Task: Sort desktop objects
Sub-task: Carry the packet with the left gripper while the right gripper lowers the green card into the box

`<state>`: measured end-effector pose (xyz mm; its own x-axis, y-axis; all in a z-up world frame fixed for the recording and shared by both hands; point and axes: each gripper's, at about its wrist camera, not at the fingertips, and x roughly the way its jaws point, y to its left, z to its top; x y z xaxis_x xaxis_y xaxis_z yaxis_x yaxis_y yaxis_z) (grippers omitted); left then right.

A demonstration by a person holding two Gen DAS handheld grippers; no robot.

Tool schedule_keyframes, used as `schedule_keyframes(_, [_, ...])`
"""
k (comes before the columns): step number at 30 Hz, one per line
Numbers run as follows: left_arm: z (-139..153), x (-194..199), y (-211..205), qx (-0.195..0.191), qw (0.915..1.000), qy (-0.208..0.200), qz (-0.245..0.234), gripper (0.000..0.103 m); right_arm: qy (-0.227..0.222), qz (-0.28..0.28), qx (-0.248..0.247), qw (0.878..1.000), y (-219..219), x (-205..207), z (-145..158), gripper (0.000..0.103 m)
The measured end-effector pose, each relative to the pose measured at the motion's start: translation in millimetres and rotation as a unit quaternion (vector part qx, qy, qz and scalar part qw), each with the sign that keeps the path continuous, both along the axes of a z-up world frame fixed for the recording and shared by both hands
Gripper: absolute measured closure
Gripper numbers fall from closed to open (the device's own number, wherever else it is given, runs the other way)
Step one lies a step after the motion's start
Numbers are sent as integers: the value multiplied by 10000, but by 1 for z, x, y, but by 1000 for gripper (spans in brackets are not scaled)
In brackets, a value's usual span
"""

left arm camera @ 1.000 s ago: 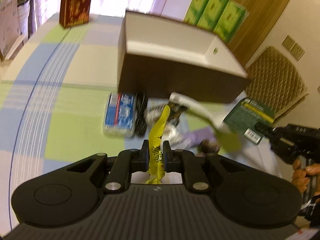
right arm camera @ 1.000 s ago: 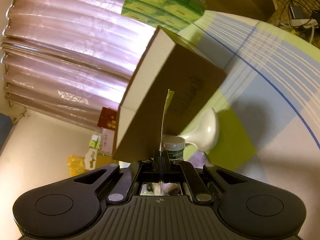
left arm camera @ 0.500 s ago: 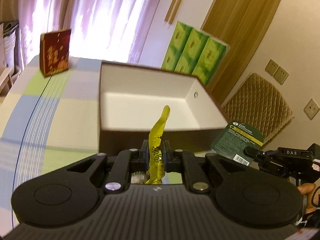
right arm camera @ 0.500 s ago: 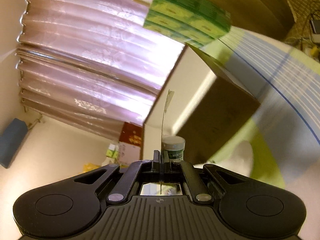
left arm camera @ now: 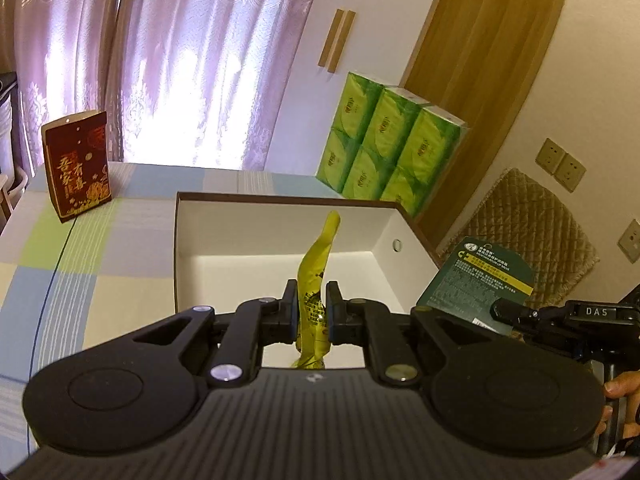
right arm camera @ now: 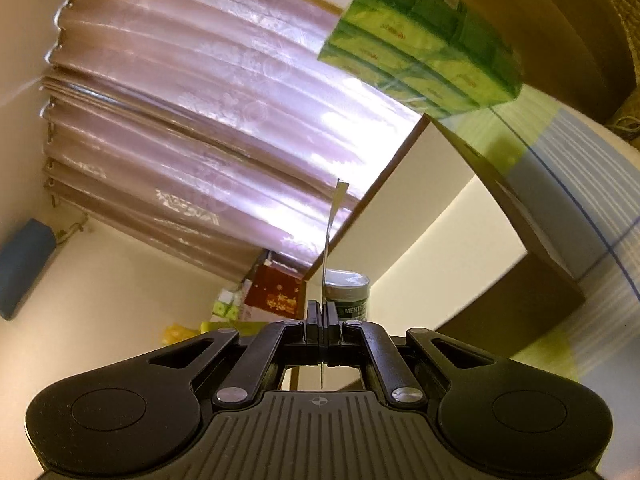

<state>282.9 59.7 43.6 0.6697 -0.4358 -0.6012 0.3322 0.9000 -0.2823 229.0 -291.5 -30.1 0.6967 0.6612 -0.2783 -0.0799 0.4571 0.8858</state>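
Note:
My left gripper (left arm camera: 312,312) is shut on a crumpled yellow packet (left arm camera: 318,264), held upright above the near wall of an open box (left arm camera: 404,236), brown outside and white inside. The box looks empty where I can see into it. My right gripper (right arm camera: 323,320) is shut on a thin green card pack (right arm camera: 331,232), seen edge-on, with a small white-lidded jar (right arm camera: 347,292) on its right face. In the left wrist view that card pack (left arm camera: 476,276) hangs just right of the box, with the right gripper (left arm camera: 502,312) below it.
The box (right arm camera: 532,280) stands on a checked tablecloth (left arm camera: 72,264). A dark red carton (left arm camera: 78,164) stands at the far left, a stack of green tissue packs (left arm camera: 384,144) behind the box. A hand (left arm camera: 624,396) shows at the right edge. Curtains hang behind.
Both grippers have risen from the clutter in front of the box, each with its item. The left view now looks over the near wall into the box.

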Motion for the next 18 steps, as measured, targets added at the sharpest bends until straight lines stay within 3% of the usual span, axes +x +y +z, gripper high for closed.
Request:
schedule_keyframes(8, [-25,42,-16,139,9993,354,22,94,405,136,-357,9984,17,41,-15,103])
schedule_keyframes(13, [-50,63,-29,156,9972,728,2,94,650,295,-971,9927,28,64,-24,103])
schedule_keyframes(18, [-76,80,-41,175,9929,1179,43,94,970,538,-1676,9796,40,81,-32,103])
